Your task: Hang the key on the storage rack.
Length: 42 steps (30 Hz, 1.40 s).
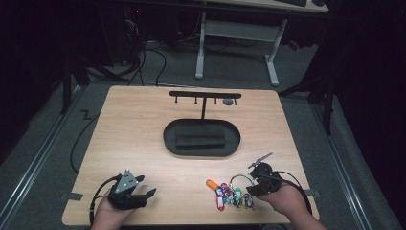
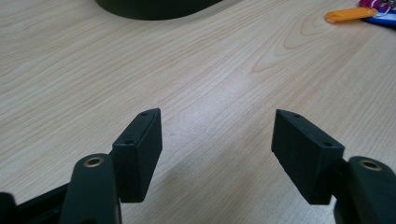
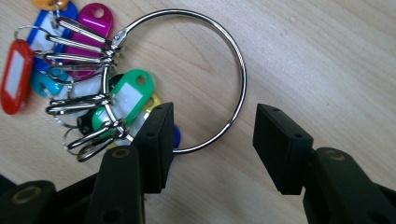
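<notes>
A large metal key ring (image 3: 239, 60) lies flat on the wooden table (image 1: 143, 143), strung with several coloured key tags: green (image 3: 127, 95), red (image 3: 13, 74), magenta, blue and orange. My right gripper (image 3: 215, 113) stands open over the ring's near arc, with the wire passing between its jaws and neither pad pressing on it. In the high view the bunch of tags (image 1: 229, 193) lies near the table's front right, with the right gripper (image 1: 249, 184) just beside it. My left gripper (image 2: 217, 126) is open above bare wood at the front left (image 1: 147, 185), holding nothing.
A black oval tray (image 1: 168, 136) with a dark block (image 1: 200, 140) in it sits mid-table. Behind it rises a black T-shaped stand (image 1: 205, 95) with small hooks. An orange tag (image 2: 348, 15) shows far off in the left gripper view. White desk legs stand beyond the table.
</notes>
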Motion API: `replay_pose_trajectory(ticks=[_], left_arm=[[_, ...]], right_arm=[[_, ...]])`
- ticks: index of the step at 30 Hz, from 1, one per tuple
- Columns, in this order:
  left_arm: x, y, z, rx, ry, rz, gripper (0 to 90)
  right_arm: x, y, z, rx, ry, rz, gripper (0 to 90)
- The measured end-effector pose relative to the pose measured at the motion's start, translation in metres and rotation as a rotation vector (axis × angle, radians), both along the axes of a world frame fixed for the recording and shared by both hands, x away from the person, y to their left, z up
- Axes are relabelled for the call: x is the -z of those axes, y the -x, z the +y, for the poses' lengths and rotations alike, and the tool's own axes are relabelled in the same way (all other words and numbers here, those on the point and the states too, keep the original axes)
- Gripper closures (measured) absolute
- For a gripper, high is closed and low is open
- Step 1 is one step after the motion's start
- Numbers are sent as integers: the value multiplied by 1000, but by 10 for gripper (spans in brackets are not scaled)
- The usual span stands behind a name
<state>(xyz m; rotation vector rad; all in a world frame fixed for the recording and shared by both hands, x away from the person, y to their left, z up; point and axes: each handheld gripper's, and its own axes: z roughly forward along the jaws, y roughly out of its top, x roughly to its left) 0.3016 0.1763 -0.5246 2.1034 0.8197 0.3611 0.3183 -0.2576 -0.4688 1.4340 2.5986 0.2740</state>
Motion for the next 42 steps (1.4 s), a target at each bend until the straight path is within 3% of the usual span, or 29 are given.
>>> replay_pose_trajectory(ticks=[5, 12, 15, 21, 24, 33, 40, 42], left_arm=[[0, 1, -3, 21, -18, -9, 340], [3, -1, -6, 35, -40, -12, 340], [2, -1, -6, 36, -39, -14, 339], [3, 0, -7, 41, -48, -18, 338], [4, 0, -8, 46, -59, -19, 335], [4, 0, -9, 48, -64, -28, 334], [5, 1, -9, 52, -70, -30, 335], [5, 2, -8, 50, -72, -31, 336]], right_arm=[[5, -8, 3, 17, 37, 39, 539], [12, -18, -3, 68, 31, 121, 568], [14, -22, -1, 72, 51, 152, 582], [14, -25, 0, 84, 64, 175, 597], [16, -25, 4, 92, 72, 208, 626], [18, -26, 12, 45, 73, 205, 854], [17, -24, 17, -15, 112, 173, 873], [3, -25, 19, -42, 118, 138, 873]])
